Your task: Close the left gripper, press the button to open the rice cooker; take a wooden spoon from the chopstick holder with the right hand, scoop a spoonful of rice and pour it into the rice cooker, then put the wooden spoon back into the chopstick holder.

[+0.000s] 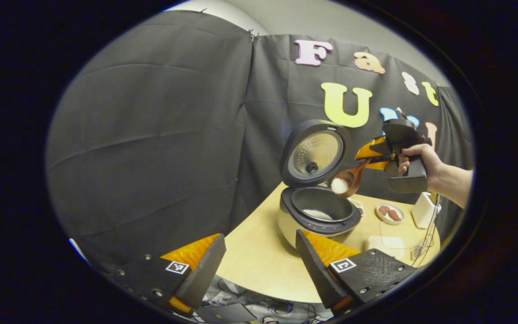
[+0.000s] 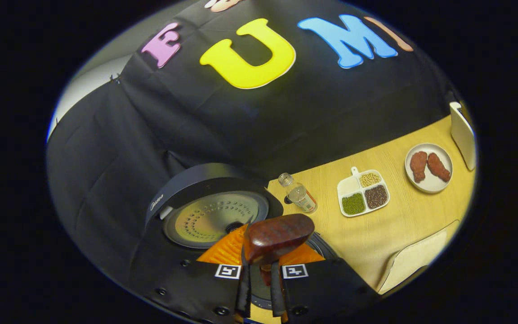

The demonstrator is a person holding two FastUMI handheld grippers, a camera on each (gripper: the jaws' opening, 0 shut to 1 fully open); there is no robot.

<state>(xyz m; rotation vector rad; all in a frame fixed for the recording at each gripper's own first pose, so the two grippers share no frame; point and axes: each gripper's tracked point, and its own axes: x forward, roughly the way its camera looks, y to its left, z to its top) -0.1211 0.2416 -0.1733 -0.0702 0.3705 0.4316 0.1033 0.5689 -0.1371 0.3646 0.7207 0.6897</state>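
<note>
The rice cooker [image 1: 317,216] stands open on the round wooden table [image 1: 259,261], its lid [image 1: 315,153] upright, with some white rice in the pot. Just above the pot's right rim hangs a wooden spoon [image 1: 348,181] carrying a heap of white rice, tilted toward the pot. My right gripper [image 1: 364,161], held by a hand, is shut on the spoon's handle. In the right gripper view the spoon's dark back [image 2: 279,236] sits over the cooker lid [image 2: 214,216], with my right gripper [image 2: 260,274] clamped on it. My left gripper [image 1: 259,270] is open near the table's front edge, short of the cooker.
A small bottle [image 2: 299,193] lies beside the cooker. A divided dish of beans [image 2: 363,191], a plate with two brown pieces [image 2: 429,167] and a white container [image 2: 461,130] sit to the right. A pale mat [image 2: 414,258] lies at the table's edge. Cables hang there [image 1: 423,243].
</note>
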